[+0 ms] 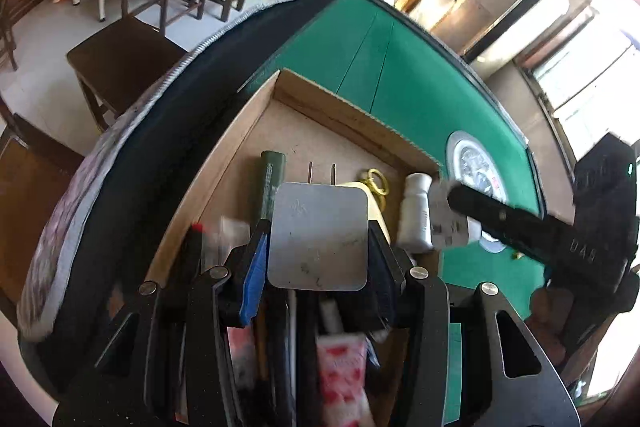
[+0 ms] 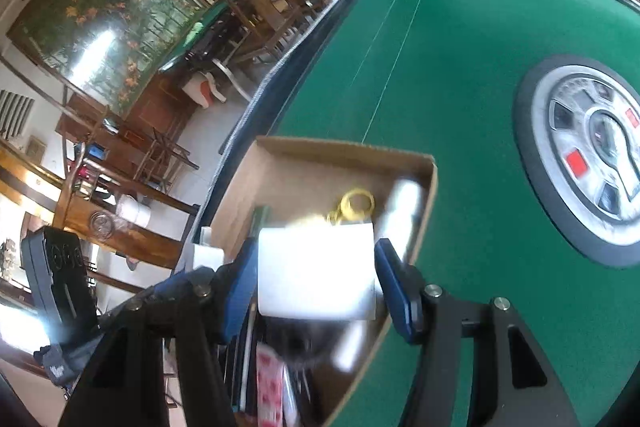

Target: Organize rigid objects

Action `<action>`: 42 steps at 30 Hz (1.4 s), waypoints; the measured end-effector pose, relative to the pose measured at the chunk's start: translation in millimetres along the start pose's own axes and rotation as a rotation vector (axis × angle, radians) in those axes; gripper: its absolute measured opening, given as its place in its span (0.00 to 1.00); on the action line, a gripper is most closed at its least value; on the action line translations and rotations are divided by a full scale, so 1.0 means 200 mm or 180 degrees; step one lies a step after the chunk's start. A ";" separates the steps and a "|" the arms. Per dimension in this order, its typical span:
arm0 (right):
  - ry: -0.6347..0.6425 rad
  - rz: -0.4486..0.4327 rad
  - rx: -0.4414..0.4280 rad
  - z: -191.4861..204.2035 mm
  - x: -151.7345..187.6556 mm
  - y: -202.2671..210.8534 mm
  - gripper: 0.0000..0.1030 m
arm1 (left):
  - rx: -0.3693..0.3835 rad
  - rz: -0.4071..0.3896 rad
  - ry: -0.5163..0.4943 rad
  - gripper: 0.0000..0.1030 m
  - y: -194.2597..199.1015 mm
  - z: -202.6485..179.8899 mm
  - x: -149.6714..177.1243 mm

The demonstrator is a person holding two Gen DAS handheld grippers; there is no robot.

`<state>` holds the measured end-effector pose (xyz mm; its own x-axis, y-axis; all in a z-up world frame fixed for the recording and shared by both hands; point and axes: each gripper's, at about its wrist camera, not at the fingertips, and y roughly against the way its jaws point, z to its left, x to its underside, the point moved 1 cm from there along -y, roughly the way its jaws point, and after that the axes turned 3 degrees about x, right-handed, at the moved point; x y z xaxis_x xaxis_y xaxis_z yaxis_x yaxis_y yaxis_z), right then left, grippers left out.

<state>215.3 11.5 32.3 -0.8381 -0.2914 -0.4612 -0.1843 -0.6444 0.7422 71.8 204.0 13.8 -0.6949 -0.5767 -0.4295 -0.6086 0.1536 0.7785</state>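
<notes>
Left wrist view: left tongs [image 1: 319, 239] clamp a grey-white charger block [image 1: 318, 235] between both pads, its two prongs [image 1: 321, 173] pointing straight ahead, away from the tongs, so the long axis runs along the fingers. Below and ahead of the tongs sits an open cardboard box [image 1: 352, 115] on the green tabletop [image 1: 420, 83]. Inside, ahead-left: a dark green tube [image 1: 272, 179], long axis pointing away. Ahead-right: a yellow ring clip [image 1: 378, 183] and a white bottle [image 1: 416, 213] lying w/ cap away. Near under the tongs: a pink-white packet [image 1: 344, 375]. To the right, the right tongs [image 1: 452, 219] hold a white plug block [image 1: 450, 223] over the box edge. Right wrist view: the right tongs [image 2: 316, 275] grip that block [image 2: 316, 271], overexposed, orientation can't tell; box [image 2: 344, 151] directly ahead-below, tabletop's round centre console [image 2: 592, 163] well off to the right.
</notes>
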 end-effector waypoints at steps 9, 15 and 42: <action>0.0091 0.0084 0.0242 0.07 -0.10 -0.19 0.56 | -0.0233 0.0232 -0.0164 0.45 -0.18 0.01 -0.02; 0.0154 0.0153 0.0359 0.07 -0.11 -0.25 0.56 | -0.0354 0.0244 -0.0291 0.45 -0.21 -0.02 -0.01; 0.0338 -0.0312 -0.0287 0.01 0.30 0.46 0.64 | -0.0879 -0.0281 -0.0537 0.46 0.06 -0.24 0.35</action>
<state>147.7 -62.8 73.8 -0.7585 -0.2941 -0.5815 -0.2116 -0.7328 0.6467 34.0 127.8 15.0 -0.7118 -0.4336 -0.5525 -0.5584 -0.1277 0.8197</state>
